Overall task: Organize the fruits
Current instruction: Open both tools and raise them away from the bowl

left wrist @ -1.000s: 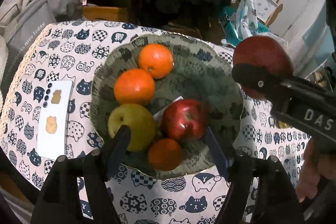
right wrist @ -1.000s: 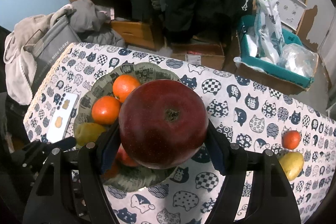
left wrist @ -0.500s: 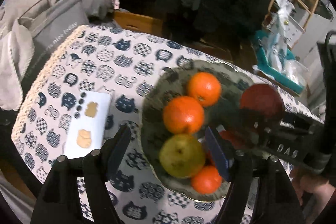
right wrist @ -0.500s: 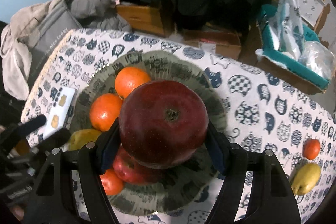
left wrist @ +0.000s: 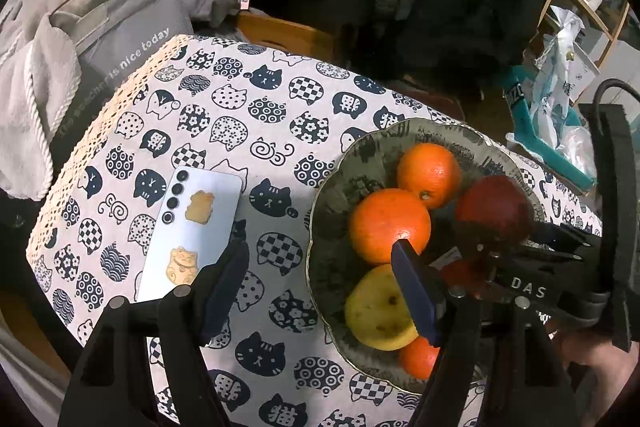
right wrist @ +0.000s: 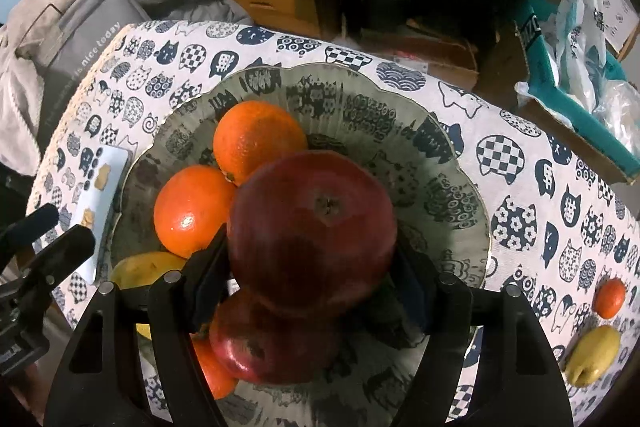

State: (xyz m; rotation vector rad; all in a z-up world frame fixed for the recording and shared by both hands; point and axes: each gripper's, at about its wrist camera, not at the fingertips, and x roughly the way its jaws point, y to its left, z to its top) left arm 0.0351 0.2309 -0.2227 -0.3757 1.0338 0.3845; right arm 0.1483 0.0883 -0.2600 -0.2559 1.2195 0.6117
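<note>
Right wrist view: right gripper (right wrist: 312,291) grasps red apple (right wrist: 312,231) over plate (right wrist: 440,155), jaws just easing wider | left gripper (left wrist: 320,291) released, empty, at plate's left rim | oranges (right wrist: 256,139) on plate

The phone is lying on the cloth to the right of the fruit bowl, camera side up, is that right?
Not quite. The left wrist view shows the phone lying to the left of the bowl, not the right. The rest holds: it lies on the cloth, camera side up.
</note>
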